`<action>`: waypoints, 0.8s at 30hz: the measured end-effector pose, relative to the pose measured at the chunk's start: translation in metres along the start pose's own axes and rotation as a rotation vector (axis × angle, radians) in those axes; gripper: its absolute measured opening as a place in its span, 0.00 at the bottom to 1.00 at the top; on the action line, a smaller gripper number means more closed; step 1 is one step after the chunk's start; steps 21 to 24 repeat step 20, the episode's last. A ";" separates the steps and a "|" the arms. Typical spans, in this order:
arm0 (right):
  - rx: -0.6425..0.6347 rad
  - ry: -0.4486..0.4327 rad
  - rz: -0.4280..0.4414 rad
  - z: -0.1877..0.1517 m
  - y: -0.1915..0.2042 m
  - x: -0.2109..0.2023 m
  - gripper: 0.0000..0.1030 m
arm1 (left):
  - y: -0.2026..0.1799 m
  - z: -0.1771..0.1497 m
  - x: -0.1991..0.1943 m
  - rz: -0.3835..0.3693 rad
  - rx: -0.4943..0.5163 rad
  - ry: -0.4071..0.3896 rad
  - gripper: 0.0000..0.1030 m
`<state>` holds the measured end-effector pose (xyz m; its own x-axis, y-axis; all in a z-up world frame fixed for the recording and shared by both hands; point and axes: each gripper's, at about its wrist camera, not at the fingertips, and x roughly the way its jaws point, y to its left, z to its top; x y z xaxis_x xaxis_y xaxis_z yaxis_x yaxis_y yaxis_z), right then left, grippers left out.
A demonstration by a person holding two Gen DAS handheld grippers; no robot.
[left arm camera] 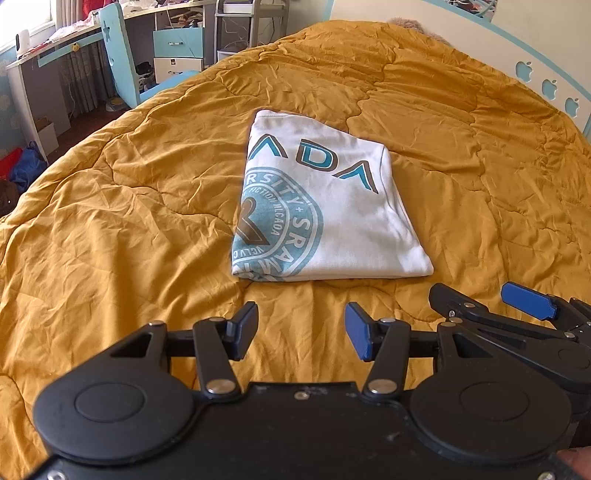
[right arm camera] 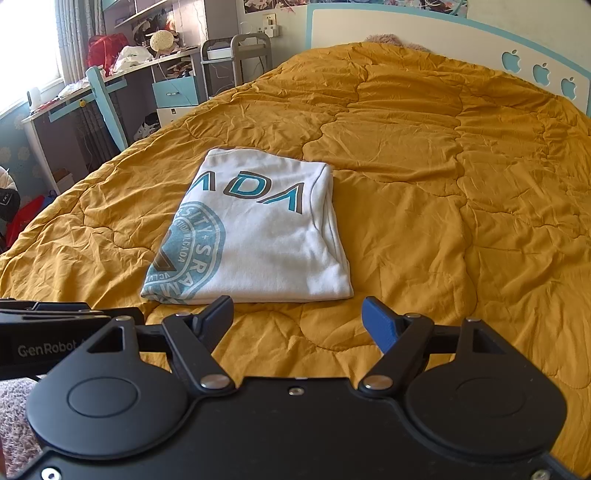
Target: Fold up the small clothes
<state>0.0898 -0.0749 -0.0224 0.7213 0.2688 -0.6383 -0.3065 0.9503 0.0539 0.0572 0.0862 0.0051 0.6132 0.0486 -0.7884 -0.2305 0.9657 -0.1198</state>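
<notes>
**Hidden, cropped, unreadable**

Folded T-shirt (left arm camera: 332, 206): printed word cut by the left fold, only "ADA" legible; round seal wrapped under the near-left edge, small inner lettering too fine to read with confidence. Layers beneath the top face concealed.

Right gripper (left arm camera: 495, 301) in the left wrist view: cropped by the right edge, body out of frame.

Left gripper (right arm camera: 55, 314) in the right wrist view: only housing visible at the left edge, fingers not seen, logo text cut short behind the near housing.

Furry item (right arm camera: 384, 38) at the headboard (right arm camera: 369, 26): mostly buried behind the quilt (right arm camera: 443, 184), identity unclear.

Desk (right arm camera: 122, 74) clutter: too small to sort.
</notes>
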 end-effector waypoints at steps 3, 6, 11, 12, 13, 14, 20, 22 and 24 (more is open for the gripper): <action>0.001 0.001 -0.002 0.000 0.000 0.000 0.76 | 0.000 0.000 0.001 -0.004 -0.004 0.007 0.53; 0.003 0.002 -0.001 0.000 0.000 0.000 0.76 | 0.000 0.000 0.001 -0.005 -0.006 0.010 0.53; 0.000 0.002 0.000 0.000 0.000 -0.001 0.76 | 0.001 0.000 0.001 -0.003 -0.013 0.003 0.54; 0.000 0.002 0.000 0.000 0.000 0.000 0.76 | 0.000 0.000 0.001 0.000 -0.011 0.001 0.54; 0.000 0.003 -0.002 0.000 0.000 -0.001 0.76 | 0.000 0.000 0.000 0.003 -0.006 0.000 0.54; -0.001 0.004 -0.003 0.000 0.000 0.000 0.76 | -0.001 0.000 0.000 0.009 -0.002 -0.001 0.54; 0.001 0.002 -0.003 0.000 -0.001 0.000 0.76 | -0.003 0.001 -0.001 0.007 0.005 -0.002 0.54; 0.001 0.002 -0.003 0.000 -0.001 0.000 0.76 | -0.003 0.001 -0.001 0.007 0.005 -0.002 0.54; 0.001 0.002 -0.003 0.000 -0.001 0.000 0.76 | -0.003 0.001 -0.001 0.007 0.005 -0.002 0.54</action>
